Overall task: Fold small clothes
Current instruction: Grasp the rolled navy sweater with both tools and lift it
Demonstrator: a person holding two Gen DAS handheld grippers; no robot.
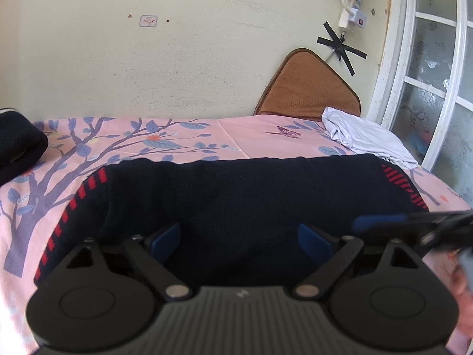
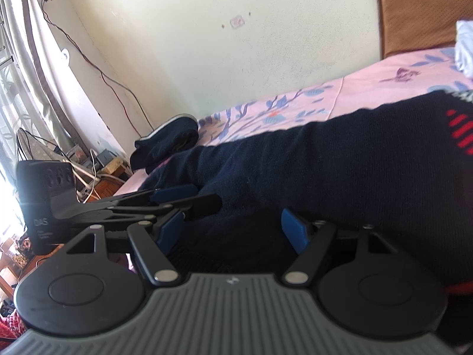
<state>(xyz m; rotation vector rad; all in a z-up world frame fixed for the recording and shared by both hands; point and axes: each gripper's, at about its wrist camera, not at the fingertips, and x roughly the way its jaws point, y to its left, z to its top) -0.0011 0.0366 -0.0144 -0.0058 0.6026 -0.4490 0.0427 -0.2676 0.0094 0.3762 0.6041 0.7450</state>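
The navy knit sweater (image 1: 242,195) lies flat on the bed (image 1: 118,145), long axis running left to right just ahead of both spread, empty tools, left hand-held gripper (image 1: 239,241) at its near hem beside the right hand-held gripper (image 2: 233,230).

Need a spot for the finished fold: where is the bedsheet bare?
Bare pink bedsheet lies between the navy sweater and the wall, bordered by the folded dark garment and the white garment. It is crowded by the brown cushion.
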